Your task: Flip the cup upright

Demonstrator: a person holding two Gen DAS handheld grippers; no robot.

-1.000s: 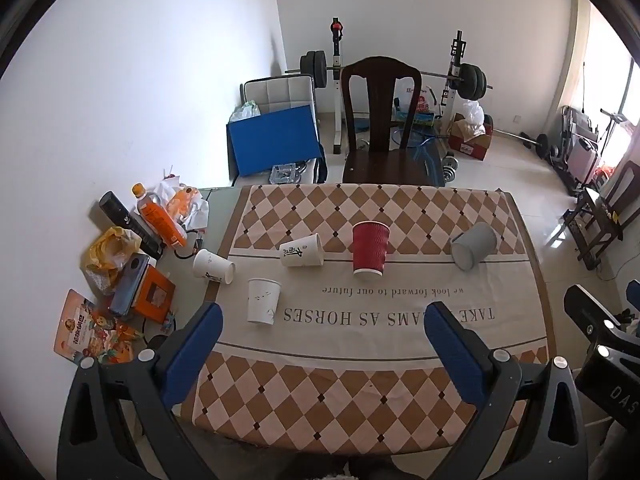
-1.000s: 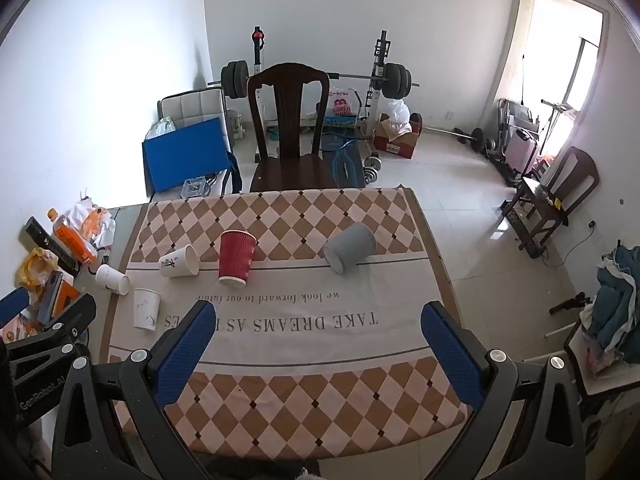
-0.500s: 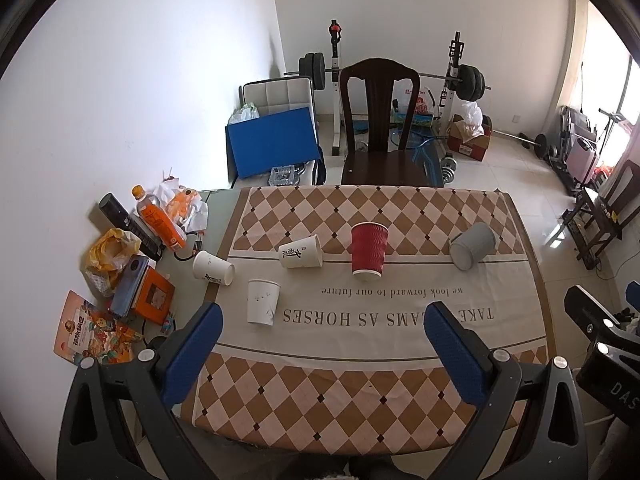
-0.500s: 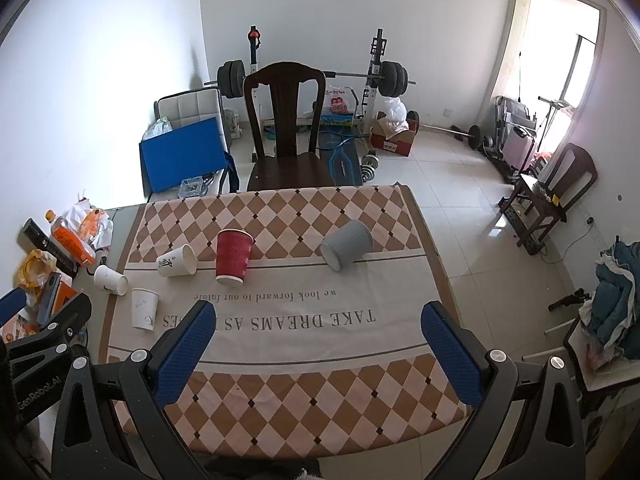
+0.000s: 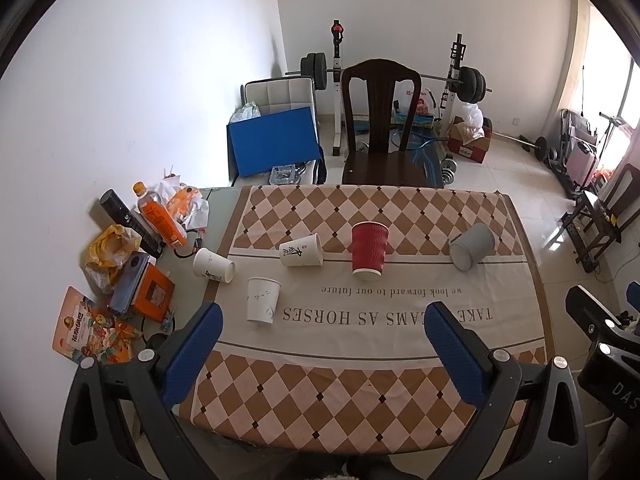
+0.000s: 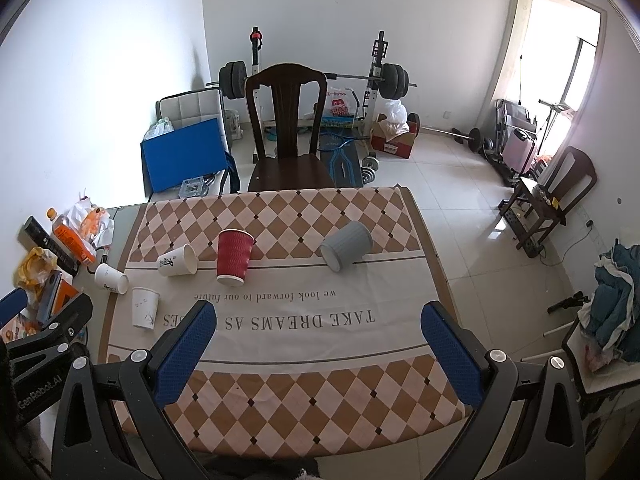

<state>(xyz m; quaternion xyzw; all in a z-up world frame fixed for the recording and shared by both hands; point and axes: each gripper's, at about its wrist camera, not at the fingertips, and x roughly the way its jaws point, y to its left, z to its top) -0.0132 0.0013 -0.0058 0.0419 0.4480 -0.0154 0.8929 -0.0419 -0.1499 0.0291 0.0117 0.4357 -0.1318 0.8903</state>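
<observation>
Five cups sit on a desk [image 5: 536,280] covered by a checked cloth [image 5: 360,392] printed with upside-down lettering; taking the red cup [image 5: 370,250] as landmark, everything else is placed from it. The cloth's near half, on the camera side of the red cup, is bare fabric with open room up to the near edge. Right of the red cup, towards the desk's right edge, only one cup interrupts the cloth. Beyond the red cup a dark wooden chair [image 5: 380,128] stands against the far edge.

That red cup is ribbed paper, standing mouth-down with its wider rim on the cloth. Well to its right a grey ribbed cup [image 5: 472,246] lies on its side, mouth turned towards the camera, nothing visible inside. Just left of the red cup a white paper cup with black brush marks [image 5: 301,250] lies on its side. Further left and nearer the camera, a plain white cup [image 5: 262,300] stands mouth-down. Left again, off the cloth on the bare desk, another white cup [image 5: 213,266] lies tipped over.

Beyond it by the wall, clutter: an orange bottle [image 5: 160,220], a yellow bag [image 5: 108,248] and a phone on an orange box [image 5: 130,288].

Both tools hover above the near edge. The left hand-held gripper [image 5: 324,320] has its blue textured pads spread wide, gripping nothing; the right hand-held gripper [image 6: 320,320] is likewise spread wide and empty.
</observation>
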